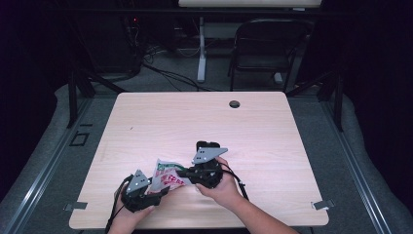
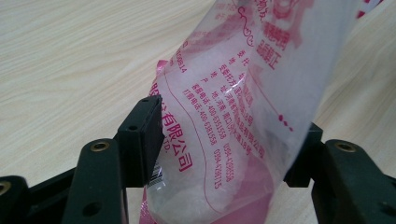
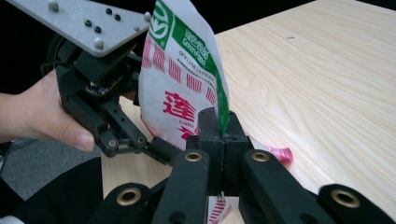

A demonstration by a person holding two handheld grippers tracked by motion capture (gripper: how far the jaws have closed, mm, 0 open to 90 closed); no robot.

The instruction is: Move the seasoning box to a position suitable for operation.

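A white, red and green plastic food bag (image 1: 168, 176) hangs just above the wooden table (image 1: 195, 117) near its front edge. My right gripper (image 1: 181, 172) is shut on the bag's green-striped edge (image 3: 219, 100), its two pads pressed together on the film. In the left gripper view the bag's clear back with pink print (image 2: 233, 107) runs between the jaws of my left gripper (image 2: 229, 140), which stand apart on either side of it, so that gripper is open. My left gripper (image 1: 163, 191) sits at the bag's lower left, with a hand around its body (image 3: 88, 93).
A cable hole (image 1: 234, 104) lies in the table's far side. Behind the table stand a black folding chair (image 1: 265, 48) and a white desk leg (image 1: 201, 53). Dark floor and rails surround the table.
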